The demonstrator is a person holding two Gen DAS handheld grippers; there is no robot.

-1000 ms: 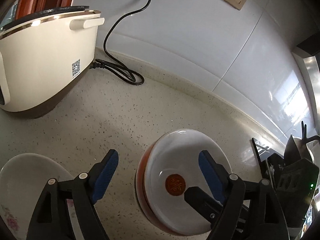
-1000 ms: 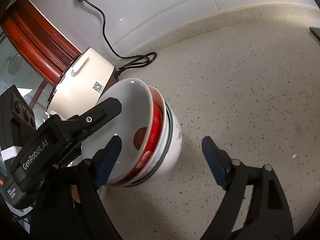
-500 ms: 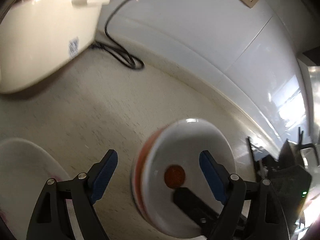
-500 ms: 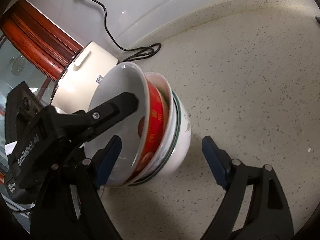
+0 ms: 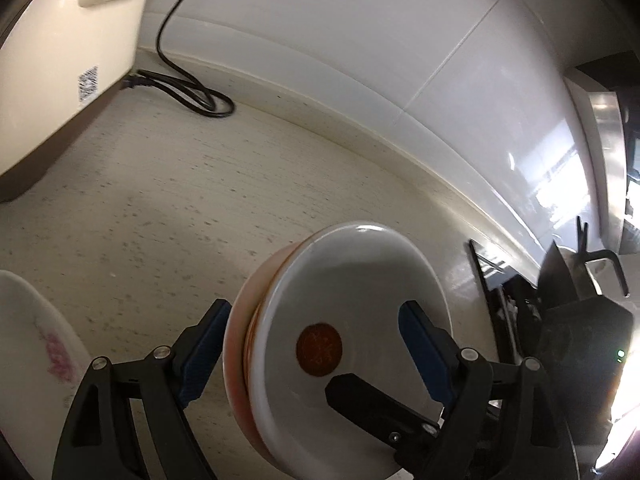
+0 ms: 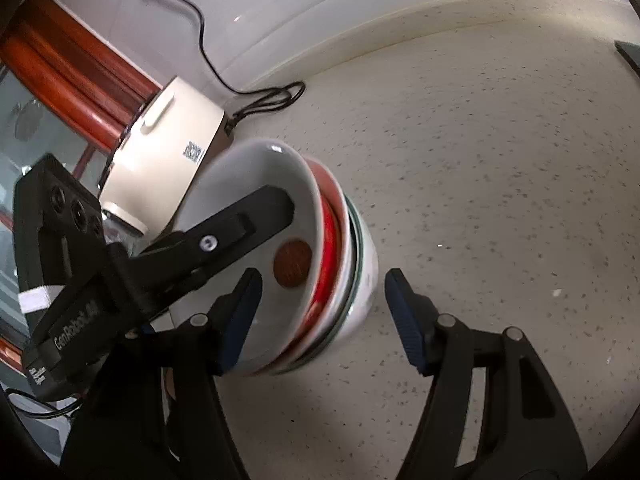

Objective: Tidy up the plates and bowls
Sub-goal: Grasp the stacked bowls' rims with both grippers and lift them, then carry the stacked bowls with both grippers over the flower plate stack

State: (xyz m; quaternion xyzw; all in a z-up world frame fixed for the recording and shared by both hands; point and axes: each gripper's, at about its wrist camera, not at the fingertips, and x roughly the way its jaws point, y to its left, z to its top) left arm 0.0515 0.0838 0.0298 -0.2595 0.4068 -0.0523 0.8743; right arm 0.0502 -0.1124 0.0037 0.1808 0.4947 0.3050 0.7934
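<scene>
While the nested bowls (image 6: 320, 276) already sit stacked on the counter (image 6: 500, 184) near the rice cooker (image 6: 168, 148), your right gripper (image 6: 320, 308) is closing around them, not yet pressing; your left gripper (image 5: 312, 352) straddles them, spread wide; a floral plate (image 5: 32, 360) at far left remains unsorted.

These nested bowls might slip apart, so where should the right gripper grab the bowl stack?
Pinch the near rim of the bowl stack across all nested walls: one finger inside the top white bowl, the other outside the bottom bowl. Its mouth tips toward the right gripper, so come from that open side; the jaws straddle the rim, closing.
</scene>
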